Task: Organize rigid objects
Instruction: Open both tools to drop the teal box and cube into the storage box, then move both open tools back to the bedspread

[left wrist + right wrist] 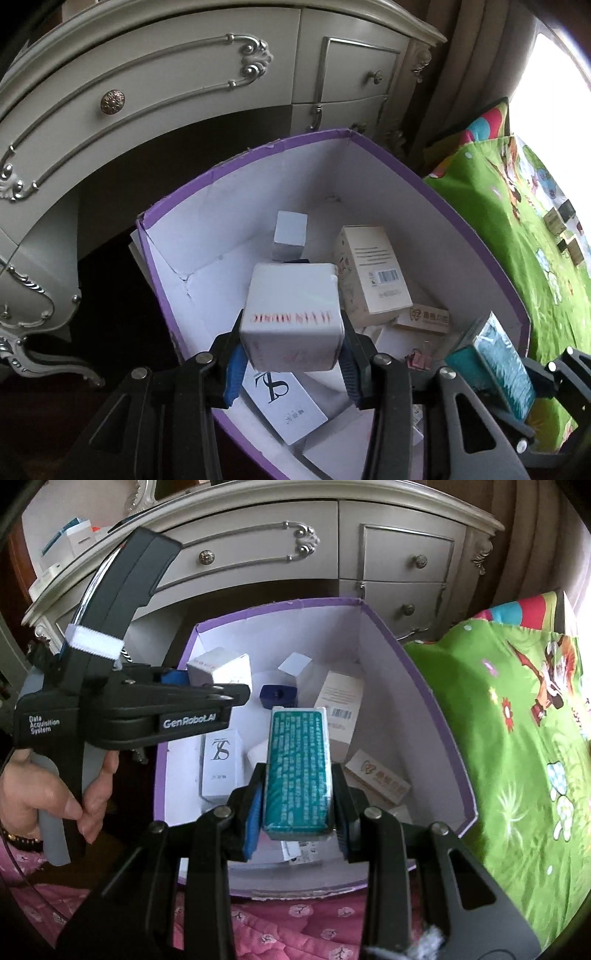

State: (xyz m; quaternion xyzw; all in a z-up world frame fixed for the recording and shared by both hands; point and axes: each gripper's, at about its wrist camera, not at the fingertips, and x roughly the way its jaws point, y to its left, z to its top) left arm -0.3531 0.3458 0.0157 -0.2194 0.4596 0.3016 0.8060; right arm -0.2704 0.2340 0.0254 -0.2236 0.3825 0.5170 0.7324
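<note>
My left gripper (291,365) is shut on a white box with pink lettering (291,317) and holds it over the open purple storage box (491,254). It also shows in the right wrist view (218,670), at the box's far left. My right gripper (299,812) is shut on a teal box (298,764) above the near part of the purple storage box (439,716); the teal box also shows in the left wrist view (495,362). Several small cartons lie inside, among them a white "TS" carton (220,766) and a beige barcode carton (376,273).
A cream dresser with drawers (155,85) stands behind the storage box. A green cartoon-print blanket (517,738) lies to the right, with small boxes (565,229) on it. A pink quilt (295,923) is at the near side. A pink binder clip (419,356) lies in the box.
</note>
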